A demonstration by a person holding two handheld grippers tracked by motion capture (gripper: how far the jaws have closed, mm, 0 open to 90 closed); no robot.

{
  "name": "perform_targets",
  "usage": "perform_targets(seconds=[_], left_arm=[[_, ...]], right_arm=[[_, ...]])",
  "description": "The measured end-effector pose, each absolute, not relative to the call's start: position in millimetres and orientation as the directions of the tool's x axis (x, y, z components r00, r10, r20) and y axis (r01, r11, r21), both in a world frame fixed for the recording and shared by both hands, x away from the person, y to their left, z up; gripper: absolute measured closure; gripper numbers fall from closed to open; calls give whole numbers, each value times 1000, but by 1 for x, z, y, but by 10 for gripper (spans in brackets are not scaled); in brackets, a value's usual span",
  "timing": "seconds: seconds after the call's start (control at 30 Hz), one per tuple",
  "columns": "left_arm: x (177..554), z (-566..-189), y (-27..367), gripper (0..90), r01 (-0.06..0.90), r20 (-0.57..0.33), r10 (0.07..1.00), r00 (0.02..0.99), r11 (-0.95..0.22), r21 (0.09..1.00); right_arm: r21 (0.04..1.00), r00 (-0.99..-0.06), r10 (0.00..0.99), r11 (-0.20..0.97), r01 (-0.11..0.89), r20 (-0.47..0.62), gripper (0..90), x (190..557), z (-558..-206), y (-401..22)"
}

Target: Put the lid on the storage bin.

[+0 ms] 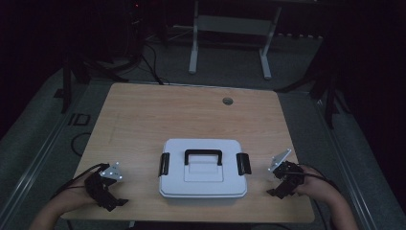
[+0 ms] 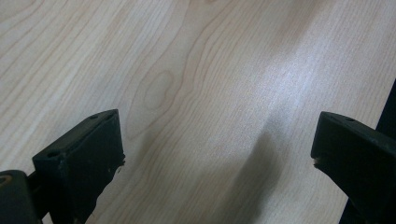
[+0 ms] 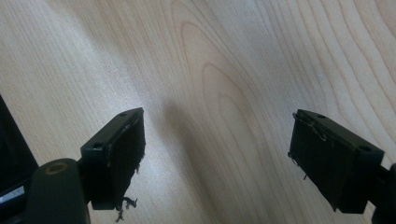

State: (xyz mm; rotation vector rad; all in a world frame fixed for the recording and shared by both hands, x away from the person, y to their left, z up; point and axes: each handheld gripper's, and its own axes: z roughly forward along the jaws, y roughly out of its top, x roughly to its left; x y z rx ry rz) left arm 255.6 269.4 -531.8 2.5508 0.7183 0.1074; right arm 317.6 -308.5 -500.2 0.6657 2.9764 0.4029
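A white lidded box (image 1: 203,167) with a black carry handle (image 1: 203,155) and a black latch on each short side sits at the front middle of the wooden table (image 1: 191,115). My left gripper (image 1: 113,203) rests near the table's front left corner, well left of the box, pointing down at the wood. Its jaws stand wide apart over bare wood (image 2: 215,154) with nothing between them. My right gripper (image 1: 276,191) sits to the right of the box near the front edge. It is open too, with only wood grain between its jaws (image 3: 215,158).
A round cable hole (image 1: 227,101) lies at the table's far side. Beyond the table stands a white metal frame (image 1: 230,28) on grey floor, with cables trailing at the left. The table's front edge runs close to both hands.
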Motion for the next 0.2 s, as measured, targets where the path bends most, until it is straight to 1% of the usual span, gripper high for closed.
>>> perform_targets(seconds=[0.1,0.2], left_arm=[[254,-534,268,21,464,-46,503,863,-754,465],[253,-536,268,22,467,-52,506,861,-744,478]], right_arm=[[266,-902,431,871,414,-7,179,318,-502,-310],[268,-901,433,869,416,-6,178,319,-503,-311]])
